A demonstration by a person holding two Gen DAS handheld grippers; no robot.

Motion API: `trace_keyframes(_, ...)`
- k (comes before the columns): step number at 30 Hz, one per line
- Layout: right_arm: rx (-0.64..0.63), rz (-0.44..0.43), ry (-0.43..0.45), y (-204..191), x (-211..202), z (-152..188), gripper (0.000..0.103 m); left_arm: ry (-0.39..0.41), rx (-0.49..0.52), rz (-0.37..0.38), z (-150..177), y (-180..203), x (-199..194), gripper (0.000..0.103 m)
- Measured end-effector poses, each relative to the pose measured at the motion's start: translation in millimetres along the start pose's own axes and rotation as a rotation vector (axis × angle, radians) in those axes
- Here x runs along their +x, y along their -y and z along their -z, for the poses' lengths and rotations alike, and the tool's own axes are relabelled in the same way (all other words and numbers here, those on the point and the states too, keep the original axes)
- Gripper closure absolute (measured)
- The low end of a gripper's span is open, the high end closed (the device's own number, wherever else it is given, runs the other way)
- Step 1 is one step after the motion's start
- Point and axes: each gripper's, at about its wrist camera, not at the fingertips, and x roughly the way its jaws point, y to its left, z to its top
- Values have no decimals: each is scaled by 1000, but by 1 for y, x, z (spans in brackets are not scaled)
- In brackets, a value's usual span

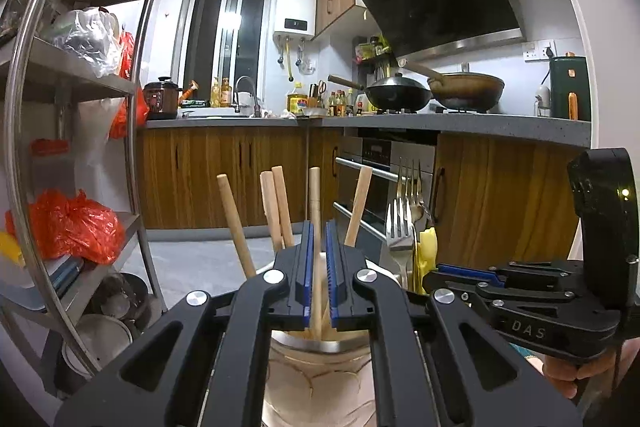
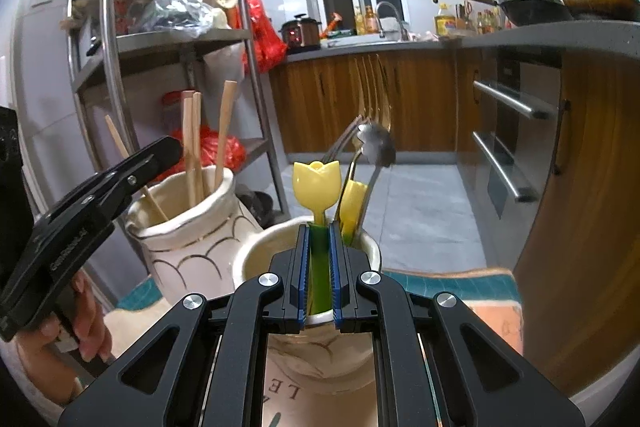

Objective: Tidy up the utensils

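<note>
Utensils stand sorted in two cream ceramic jars side by side. In the taller jar [image 2: 188, 223], which has thin dark scallop lines on its body and a wavy rim, stand pale wooden chopsticks [image 1: 276, 207], fanned out with blunt ends up. The left gripper [image 1: 319, 275] reaches over this jar's mouth, its blue-padded jaws nearly closed on one upright wooden chopstick [image 1: 314, 199] that rises between them.

Just to the right of the taller jar stands a shorter, wider jar [image 2: 316, 343] with dark lettering low on its side. It holds metal forks [image 1: 402, 227] with tines up, a metal spoon [image 2: 376, 145] and a yellow-handled piece [image 2: 353, 201]. The right gripper [image 2: 319, 271] sits over this jar's rim, jaws pinched on the green stem of a plastic utensil [image 2: 316, 187] with a yellow tulip-shaped head, which stands upright above the pads.

A hand [image 2: 80, 315] grips the left gripper's handle beside the taller jar. Both jars rest on a surface with a teal and orange mat [image 2: 460, 291], which lies to the right of the shorter jar.
</note>
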Motion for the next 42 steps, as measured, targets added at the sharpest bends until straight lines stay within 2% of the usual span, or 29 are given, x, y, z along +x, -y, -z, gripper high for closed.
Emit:
trace_keyframes(2, 6, 2, 4, 0, -3, 0, 89, -5, -1, -1, 0, -1, -1, 95)
trace_keyframes(4, 5, 3, 14, 0, -9, 1, 76, -8, -3, 1, 0, -2, -5, 92)
trace_keyframes(6, 5, 4, 21, -1, -15, 2, 75, -2, -5, 5, -1, -2, -11, 88)
trace_keyframes(12, 30, 7, 15, 1, -38, 14, 74, -21, 7, 21, 3, 1, -34, 86)
trace_keyframes(15, 19, 18, 7, 1, -51, 24, 73, -51, 13, 29, 13, 3, -49, 77)
trace_keyframes(20, -26, 57, 13, -5, -68, 40, 68, -104, 25, 28, 31, 5, -62, 75)
trace_keyframes(22, -44, 72, 20, -7, -71, 46, 61, -121, 29, 16, 38, 5, -64, 65)
trace_keyframes(24, -54, 83, 21, -9, -72, 50, 58, -133, 36, 3, 44, 4, -65, 58)
trace_keyframes(26, -79, 105, 32, -11, -73, 55, 47, -136, 49, -14, 47, 3, -67, 46)
trace_keyframes(28, -106, 123, 51, -14, -74, 58, 31, -131, 51, -25, 48, 1, -68, 33)
trace_keyframes(31, -135, 130, 80, -17, -76, 62, 21, -122, 65, -54, 51, -2, -70, 26)
trace_keyframes(36, -142, 132, 113, -17, -79, 66, 13, -115, 56, -74, 54, -8, -72, 17)
trace_keyframes(42, -159, 131, 144, -20, -81, 69, 11, -100, 29, -82, 53, -15, -74, 12)
